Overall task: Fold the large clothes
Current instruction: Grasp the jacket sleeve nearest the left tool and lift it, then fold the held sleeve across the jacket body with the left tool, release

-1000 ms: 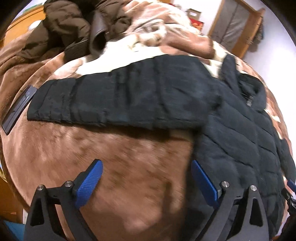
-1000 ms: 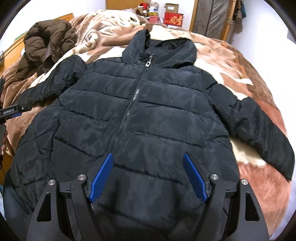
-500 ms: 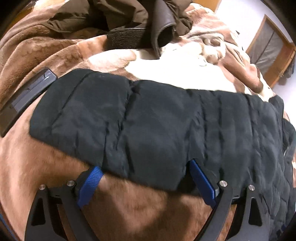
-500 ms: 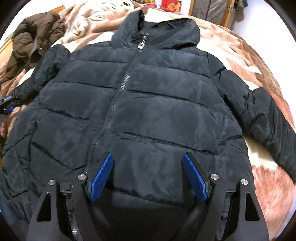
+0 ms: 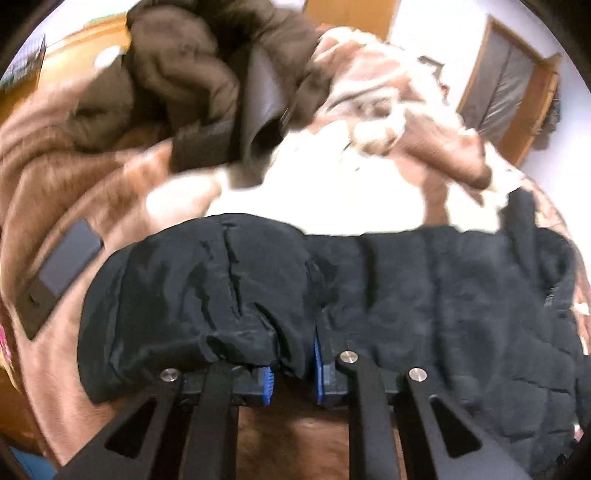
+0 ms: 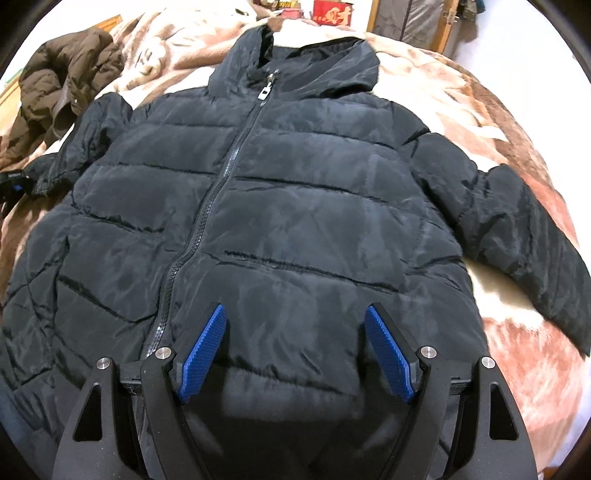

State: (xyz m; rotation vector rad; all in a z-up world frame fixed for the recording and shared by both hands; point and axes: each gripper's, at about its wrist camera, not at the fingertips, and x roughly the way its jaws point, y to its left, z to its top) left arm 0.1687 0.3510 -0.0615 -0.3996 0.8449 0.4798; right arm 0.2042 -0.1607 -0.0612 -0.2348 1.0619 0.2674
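Observation:
A black hooded puffer jacket (image 6: 280,206) lies zipped and face up on a brown and cream blanket (image 6: 491,122). Its right sleeve (image 6: 517,221) is spread out to the side. My right gripper (image 6: 295,350) is open over the jacket's lower front, near the hem. My left gripper (image 5: 291,373) is shut on the lower edge of the jacket's left sleeve (image 5: 229,288), which bunches between the blue pads. The left gripper shows at the far left edge of the right wrist view (image 6: 14,181), by the sleeve's cuff.
A brown coat (image 5: 192,85) lies heaped at the head of the bed, also in the right wrist view (image 6: 66,77). A flat dark slab (image 5: 59,273) lies on the blanket left of the sleeve. A wooden door (image 5: 509,74) and boxes (image 6: 332,13) stand beyond.
My left gripper moved onto the sleeve edge and shut on it, bunching the cloth. My right gripper moved forward over the jacket's lower front and stayed open.

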